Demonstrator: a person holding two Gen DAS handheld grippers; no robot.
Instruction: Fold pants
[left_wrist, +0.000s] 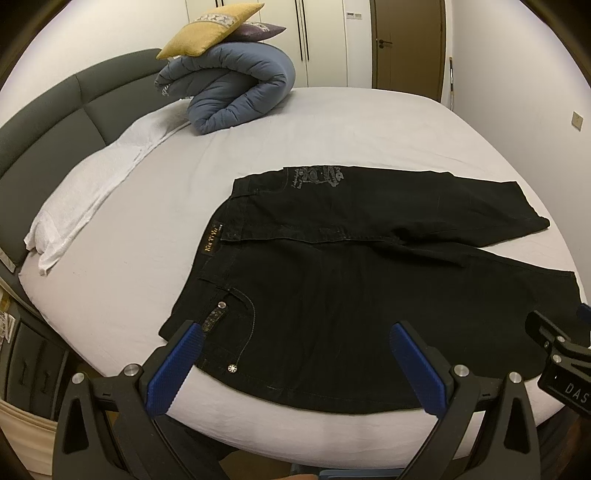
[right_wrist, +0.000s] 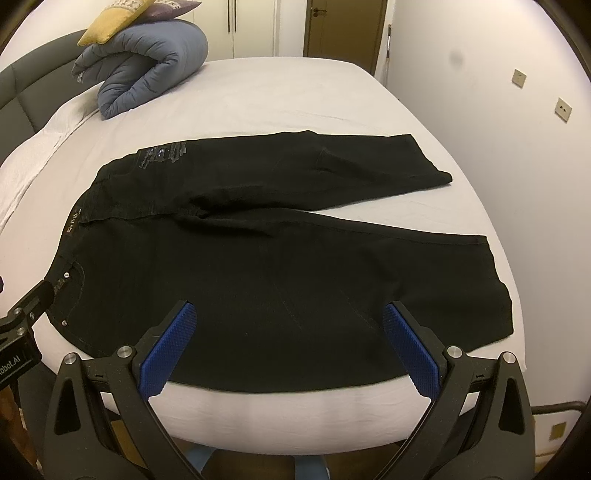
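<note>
A bed (left_wrist: 258, 147) with a pale sheet fills both views, its dark padded headboard (left_wrist: 74, 99) curving along the left side. Black pants (left_wrist: 351, 288) lie flat across the near half of the bed, waistband to the left and legs running to the right, where they part into a narrow V; the far leg's hem (right_wrist: 432, 158) stops short of the near leg's hem (right_wrist: 498, 280). The near edge of the pants lies close to the mattress edge.

At the head of the bed sits a rolled blue quilt (left_wrist: 236, 88) with a yellow cushion (left_wrist: 210, 29) and a purple cushion (left_wrist: 258, 31) stacked on top. A white towel (left_wrist: 96, 195) stretches along the left side below the headboard. Behind the bed stand pale cupboard doors (left_wrist: 321, 40) and a brown door (left_wrist: 410, 44).

The left gripper (left_wrist: 295, 334) hovers over the waist end of the pants, its blue-padded fingers (left_wrist: 173, 365) spread wide, holding nothing; the left finger is near the front pocket (left_wrist: 229, 321) with its small metal studs. The right gripper (right_wrist: 288, 317) hovers over the near leg, its fingers (right_wrist: 410, 350) likewise spread wide and empty. Each gripper shows at the edge of the other's view.
</note>
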